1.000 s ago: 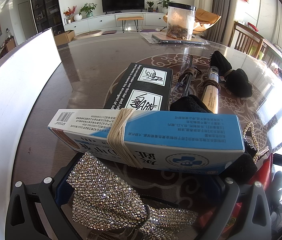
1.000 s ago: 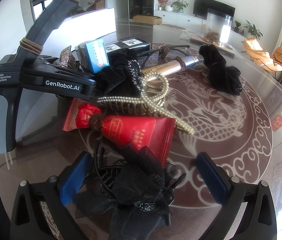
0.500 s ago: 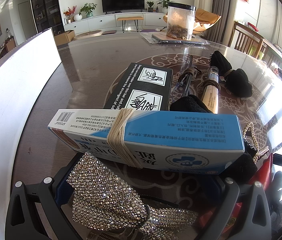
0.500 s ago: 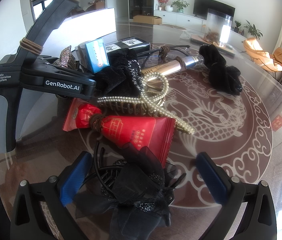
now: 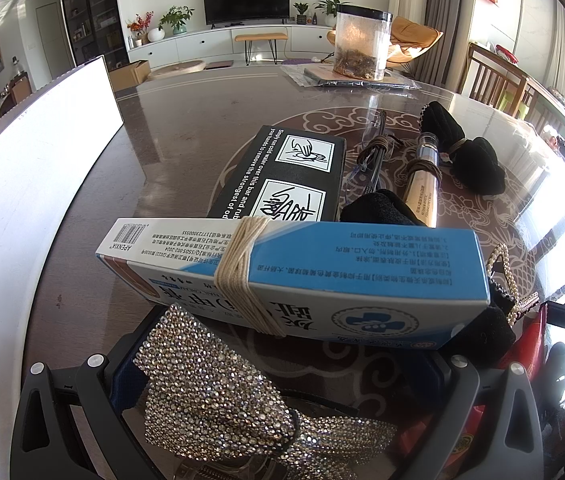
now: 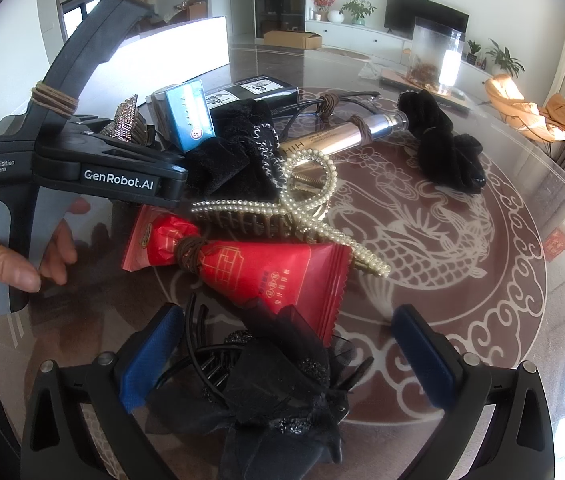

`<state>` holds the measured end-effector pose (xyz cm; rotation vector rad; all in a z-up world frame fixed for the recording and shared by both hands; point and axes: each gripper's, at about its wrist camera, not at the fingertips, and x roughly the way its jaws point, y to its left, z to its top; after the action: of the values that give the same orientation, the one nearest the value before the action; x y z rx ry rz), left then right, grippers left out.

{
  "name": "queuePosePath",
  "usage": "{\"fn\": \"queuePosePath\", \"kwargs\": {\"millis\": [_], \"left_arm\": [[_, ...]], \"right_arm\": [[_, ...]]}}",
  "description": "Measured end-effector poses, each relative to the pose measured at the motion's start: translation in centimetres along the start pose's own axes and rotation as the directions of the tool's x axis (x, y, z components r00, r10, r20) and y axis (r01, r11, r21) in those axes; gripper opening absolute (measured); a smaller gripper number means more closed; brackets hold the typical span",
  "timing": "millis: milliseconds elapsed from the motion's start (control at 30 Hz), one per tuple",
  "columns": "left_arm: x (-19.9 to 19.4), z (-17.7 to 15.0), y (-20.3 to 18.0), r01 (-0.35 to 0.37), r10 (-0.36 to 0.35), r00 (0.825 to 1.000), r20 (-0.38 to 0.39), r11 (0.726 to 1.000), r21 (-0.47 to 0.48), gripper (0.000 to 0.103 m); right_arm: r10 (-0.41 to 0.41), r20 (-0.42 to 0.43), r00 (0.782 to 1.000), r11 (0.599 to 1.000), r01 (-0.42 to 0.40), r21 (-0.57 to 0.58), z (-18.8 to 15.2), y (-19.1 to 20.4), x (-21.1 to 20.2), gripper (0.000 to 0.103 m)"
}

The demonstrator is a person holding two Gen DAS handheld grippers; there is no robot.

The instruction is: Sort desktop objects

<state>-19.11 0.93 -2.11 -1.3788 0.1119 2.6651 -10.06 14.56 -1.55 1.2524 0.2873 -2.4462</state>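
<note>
My left gripper (image 5: pixel 282 364) stands open low over the table, and a rhinestone bow (image 5: pixel 210 396) lies between its fingers. Just ahead lies a blue medicine box (image 5: pixel 322 276) bound with twine, and behind it a black box (image 5: pixel 282 184). My right gripper (image 6: pixel 288 344) is open too, with a black gauze bow clip (image 6: pixel 278 384) between its blue pads (image 6: pixel 150 356). Beyond the clip lie a red sachet (image 6: pixel 266 268) with a brown hair tie, a pearl hair claw (image 6: pixel 302 200) and a black velvet scrunchie (image 6: pixel 226 160).
A gold tube (image 5: pixel 424 188), glasses (image 5: pixel 374 152) and black scrunchies (image 5: pixel 466 152) lie further out. A clear jar (image 5: pixel 360 48) stands at the far edge and a white board (image 5: pixel 22 208) on the left. A hand (image 6: pixel 10 256) holds the left gripper's housing (image 6: pixel 118 176).
</note>
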Motion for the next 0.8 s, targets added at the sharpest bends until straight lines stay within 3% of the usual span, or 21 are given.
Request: {"fn": "queuePosePath", "kwargs": {"millis": [100,300,467,567,667,733,800], "left_arm": [[-0.7,-0.9,0.1,0.031,-0.029,0.999,-0.034,0.999,0.043,0.103],[-5.4,-7.4,2.5,0.124,-0.120,0.992,-0.036,0.976,0.176,0.103],[-7.3,-10.0,5.1,0.093,-0.088,0.995,-0.043,0.987,0.129,0.103],[-8.0,-10.5,5.6,0.108,-0.105,0.994,-0.035,0.991,0.073,0.103],[-7.9,-9.8,4.6,0.185,-0.183,0.982,-0.040,0.982,0.034,0.103],[-7.6,-8.9,2.9,0.258,-0.253,0.965,-0.073,0.964,0.059,0.103],[-7.6,-8.0,0.2,0.303,-0.293,0.952,-0.091,0.942,0.141,0.103]], "right_arm": [[0.009,-0.001,1.000,1.000,-0.009,-0.005,-0.1,-0.2,-0.1,0.103],[0.119,0.029,0.993,0.993,-0.119,0.011,-1.0,-1.3,-1.4,0.103],[0.194,0.014,0.981,0.972,-0.194,0.130,-0.8,-3.4,-3.0,0.103],[0.133,0.023,0.991,0.974,-0.135,0.181,-1.4,-3.9,-4.5,0.103],[0.163,-0.037,0.986,0.968,-0.152,0.202,-1.8,-3.1,-4.1,0.103],[0.131,-0.064,0.989,0.977,-0.117,0.180,-2.0,-2.3,-3.7,0.103],[0.086,-0.073,0.994,0.985,-0.074,0.156,-2.6,-1.7,-3.6,0.099]]}}
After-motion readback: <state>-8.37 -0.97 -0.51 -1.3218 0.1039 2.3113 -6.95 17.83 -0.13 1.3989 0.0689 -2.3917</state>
